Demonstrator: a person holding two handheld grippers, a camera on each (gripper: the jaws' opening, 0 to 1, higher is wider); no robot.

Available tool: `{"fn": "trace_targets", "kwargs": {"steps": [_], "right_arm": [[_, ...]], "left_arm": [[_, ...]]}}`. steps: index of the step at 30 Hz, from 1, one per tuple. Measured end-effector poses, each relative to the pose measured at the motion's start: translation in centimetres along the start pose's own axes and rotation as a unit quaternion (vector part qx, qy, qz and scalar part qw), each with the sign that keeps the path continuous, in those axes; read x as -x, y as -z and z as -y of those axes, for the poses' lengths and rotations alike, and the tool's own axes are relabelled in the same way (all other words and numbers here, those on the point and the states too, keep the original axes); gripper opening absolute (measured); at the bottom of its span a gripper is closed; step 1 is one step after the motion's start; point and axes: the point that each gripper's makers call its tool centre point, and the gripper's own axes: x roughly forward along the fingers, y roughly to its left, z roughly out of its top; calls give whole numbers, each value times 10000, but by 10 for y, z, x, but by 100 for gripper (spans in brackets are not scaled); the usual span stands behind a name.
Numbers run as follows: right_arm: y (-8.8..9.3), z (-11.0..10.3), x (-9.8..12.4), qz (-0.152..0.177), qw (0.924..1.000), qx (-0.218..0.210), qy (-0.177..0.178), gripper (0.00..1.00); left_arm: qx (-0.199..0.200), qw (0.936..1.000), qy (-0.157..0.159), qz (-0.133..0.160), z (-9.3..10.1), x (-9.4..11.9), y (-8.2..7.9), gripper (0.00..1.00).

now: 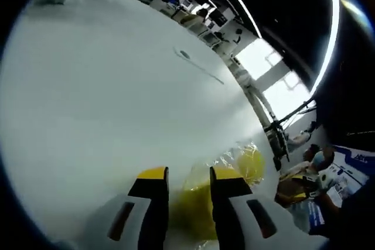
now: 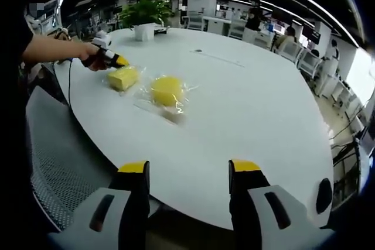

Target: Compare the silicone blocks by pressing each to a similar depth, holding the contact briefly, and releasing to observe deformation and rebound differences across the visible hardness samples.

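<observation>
In the right gripper view, a square yellow silicone block (image 2: 123,78) and a round yellow one (image 2: 167,91), both in clear wrap, lie on the white table (image 2: 246,103). My left gripper (image 2: 116,59), held by a hand, comes in from the left with its yellow tips at the square block's near corner. In the left gripper view, the left gripper (image 1: 189,174) has its jaws a narrow gap apart, with the square block (image 1: 190,203) showing in that gap and the round block (image 1: 251,162) beyond. My right gripper (image 2: 189,167) hangs open and holds nothing over the table's near edge.
A potted plant (image 2: 145,17) stands at the table's far side. A grey mesh chair (image 2: 53,162) sits left of the table's near edge. Office desks and chairs fill the background. A person's arm (image 2: 50,48) reaches in from the left.
</observation>
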Motion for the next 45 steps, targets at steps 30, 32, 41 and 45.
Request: {"fn": "trace_targets", "kwargs": {"steps": [30, 32, 41, 45], "right_arm": [[5, -7, -4, -96, 9999, 79, -5, 47], [6, -8, -5, -104, 9999, 72, -7, 47], [7, -11, -6, -127, 9999, 88, -53, 46], [4, -12, -6, -76, 9999, 105, -76, 46]], "left_arm": [[-102, 9963, 491, 702, 13, 8, -1, 0], [-198, 9961, 492, 712, 15, 10, -2, 0], [-1589, 9824, 504, 845, 42, 27, -10, 0], [-1933, 9744, 564, 997, 60, 37, -16, 0]]}}
